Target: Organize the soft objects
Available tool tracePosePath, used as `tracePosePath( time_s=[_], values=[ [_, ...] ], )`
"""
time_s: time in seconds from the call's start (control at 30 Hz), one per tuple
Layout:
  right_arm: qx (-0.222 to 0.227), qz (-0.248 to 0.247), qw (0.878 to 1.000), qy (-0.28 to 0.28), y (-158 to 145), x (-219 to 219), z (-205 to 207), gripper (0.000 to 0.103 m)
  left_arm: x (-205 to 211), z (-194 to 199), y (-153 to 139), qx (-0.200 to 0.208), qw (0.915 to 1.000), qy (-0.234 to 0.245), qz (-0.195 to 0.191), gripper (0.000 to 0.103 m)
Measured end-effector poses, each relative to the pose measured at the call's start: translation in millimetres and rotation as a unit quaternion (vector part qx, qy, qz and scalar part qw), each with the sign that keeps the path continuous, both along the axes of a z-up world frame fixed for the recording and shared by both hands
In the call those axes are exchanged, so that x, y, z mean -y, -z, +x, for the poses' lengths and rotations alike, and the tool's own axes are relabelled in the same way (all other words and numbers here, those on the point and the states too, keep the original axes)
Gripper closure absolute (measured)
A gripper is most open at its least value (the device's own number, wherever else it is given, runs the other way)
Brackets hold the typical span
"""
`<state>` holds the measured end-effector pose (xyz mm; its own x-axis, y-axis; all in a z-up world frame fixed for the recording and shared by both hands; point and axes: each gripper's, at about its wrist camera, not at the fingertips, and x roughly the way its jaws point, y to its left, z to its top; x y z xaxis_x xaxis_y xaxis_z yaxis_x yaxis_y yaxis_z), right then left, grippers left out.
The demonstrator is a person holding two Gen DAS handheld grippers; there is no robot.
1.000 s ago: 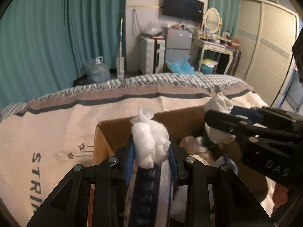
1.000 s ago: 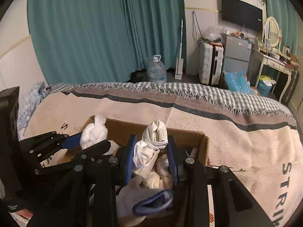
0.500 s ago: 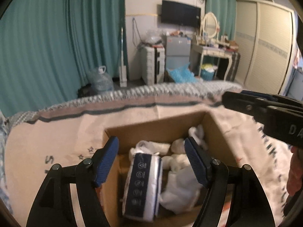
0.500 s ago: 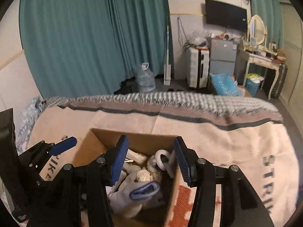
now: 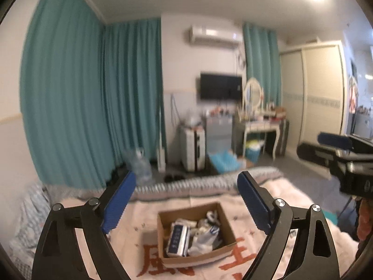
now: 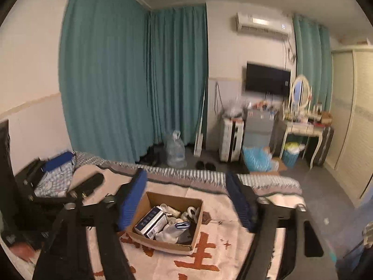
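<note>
left gripper point(image 5: 186, 200) jaws apart, empty | right gripper point(image 6: 186, 200) jaws apart, empty | socks point(image 6: 171, 229) lie in cardboard box point(image 6: 163, 245) mid-bed | task looks nearly finished

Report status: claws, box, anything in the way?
Left claw open, empty. Right claw open, empty. Cardboard box on the bed blanket, socks inside. Nothing between claws and box.

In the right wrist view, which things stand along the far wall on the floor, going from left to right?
Water bottle → white suitcase → blue plastic bag → blue wastebasket under the dressing table.
</note>
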<state>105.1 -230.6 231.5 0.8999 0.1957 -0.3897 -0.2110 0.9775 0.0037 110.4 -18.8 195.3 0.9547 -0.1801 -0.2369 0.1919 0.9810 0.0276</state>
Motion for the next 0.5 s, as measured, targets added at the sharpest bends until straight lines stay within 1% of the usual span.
tracePosePath(
  time_s=[0.03,0.07,0.17,0.2,0.23,0.27,0.33,0.43,0.5],
  values=[
    [0.013,-0.003,1.000,0.002,-5.4,0.2,-17.3,0.010,-2.7,-13.0,-5.0,0.012,0.9999,0.000,-0.002,0.009],
    [0.026,-0.003,1.000,0.001,-9.2,1.0,-33.9,0.007,-5.5,-22.9,-8.1,0.019,0.9998,-0.001,-0.004,0.007],
    [0.040,0.010,0.999,-0.003,-11.5,2.4,-68.0,0.004,-12.7,-50.0,-11.2,0.034,0.9991,-0.021,-0.010,0.007],
    [0.045,0.014,0.999,-0.003,-10.0,3.0,-77.4,0.003,-15.0,-61.4,-9.5,0.046,0.9981,-0.038,-0.013,0.007],
    [0.051,0.016,0.999,-0.002,-7.4,2.4,-86.3,0.000,-16.8,-68.3,-6.3,0.053,0.9976,-0.042,-0.016,0.007],
    [0.057,0.019,0.998,-0.001,-4.5,3.2,-93.4,0.000,-19.6,-72.8,-2.8,0.055,0.9973,-0.044,-0.021,0.007],
    [0.064,0.023,0.998,-0.001,3.5,0.6,-101.8,0.000,-23.6,-84.1,8.8,0.059,0.9960,-0.062,-0.028,0.007],
    [0.069,0.029,0.997,0.002,23.4,3.6,-106.2,0.000,-25.4,-86.4,28.4,0.051,0.9963,-0.067,-0.017,0.007],
    [0.070,0.035,0.997,0.007,40.4,2.0,-103.0,0.000,-26.1,-83.2,46.0,0.036,0.9975,-0.057,-0.019,0.007]
  ],
)
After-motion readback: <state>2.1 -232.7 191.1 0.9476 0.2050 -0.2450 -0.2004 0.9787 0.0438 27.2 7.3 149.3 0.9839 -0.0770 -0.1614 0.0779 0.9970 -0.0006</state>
